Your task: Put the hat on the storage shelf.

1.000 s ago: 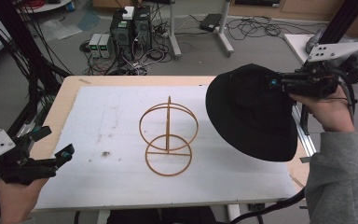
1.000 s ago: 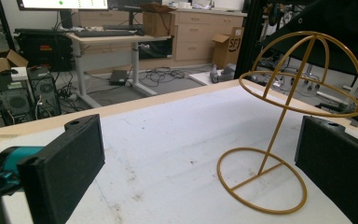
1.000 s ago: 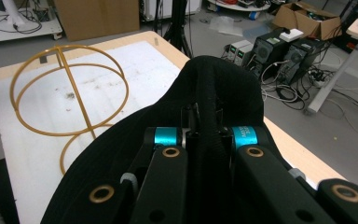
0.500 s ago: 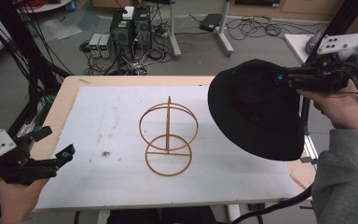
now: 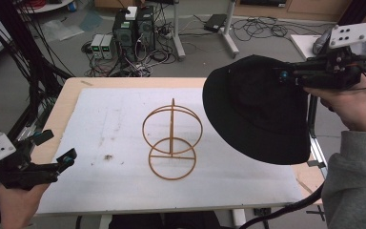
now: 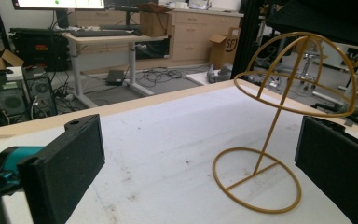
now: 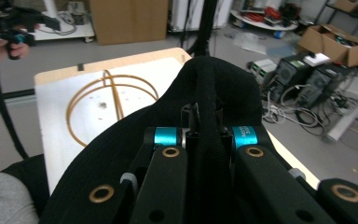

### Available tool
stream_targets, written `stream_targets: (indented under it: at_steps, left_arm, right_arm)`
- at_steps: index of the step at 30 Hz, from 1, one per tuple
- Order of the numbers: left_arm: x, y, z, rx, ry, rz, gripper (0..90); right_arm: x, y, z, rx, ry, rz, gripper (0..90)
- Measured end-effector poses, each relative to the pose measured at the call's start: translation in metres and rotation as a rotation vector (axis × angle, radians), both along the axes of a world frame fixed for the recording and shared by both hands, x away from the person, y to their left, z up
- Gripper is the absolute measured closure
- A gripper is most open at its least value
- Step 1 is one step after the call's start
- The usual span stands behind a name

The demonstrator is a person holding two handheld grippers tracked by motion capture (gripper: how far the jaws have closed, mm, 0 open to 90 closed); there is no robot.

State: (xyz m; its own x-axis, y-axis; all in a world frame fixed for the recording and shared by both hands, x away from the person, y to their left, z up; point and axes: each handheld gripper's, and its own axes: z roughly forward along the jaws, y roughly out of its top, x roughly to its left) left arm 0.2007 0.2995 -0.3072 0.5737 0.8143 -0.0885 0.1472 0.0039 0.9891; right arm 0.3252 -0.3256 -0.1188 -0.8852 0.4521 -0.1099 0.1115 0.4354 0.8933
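A wooden table (image 5: 71, 90) carries a white mat (image 5: 109, 129) that covers nearly all of its top; the mat's near right corner is hidden under the hat in the high view. Beyond the table the floor is cluttered with computer towers (image 5: 133, 28) and tangled cables, too small to sort out.

The black bucket hat (image 5: 259, 107) hangs in the air over the table's right edge, tilted, its brim spread wide and its crown turned toward the right hand. The right gripper (image 7: 200, 126) has its jaws pressed together on a fold of the hat's fabric; in the right gripper view the cloth bulges over them and covers the fingertips.

The yellow wire hat stand (image 5: 172, 139) sits upright near the middle of the mat, a ring base, a thin post and a domed hoop frame, bare. In the left gripper view its right side is cut off behind one jaw.

The left gripper (image 5: 52, 152) rests at the table's near left corner, jaws spread wide apart and holding nothing.
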Motion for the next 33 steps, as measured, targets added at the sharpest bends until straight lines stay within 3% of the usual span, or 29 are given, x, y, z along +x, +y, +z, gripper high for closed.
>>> stream_targets:
  at_steps: [15, 33]
  left_arm:
    - [-0.008, 0.001, 0.002, 0.011, -0.006, 0.005, 1.7]
    - [-0.020, 0.007, 0.001, 0.018, 0.000, 0.032, 1.7]
  right_arm:
    - [0.002, 0.026, 0.007, 0.023, -0.024, 0.128, 88.1]
    - [0.009, 0.089, 0.003, -0.002, -0.038, 0.275, 88.1]
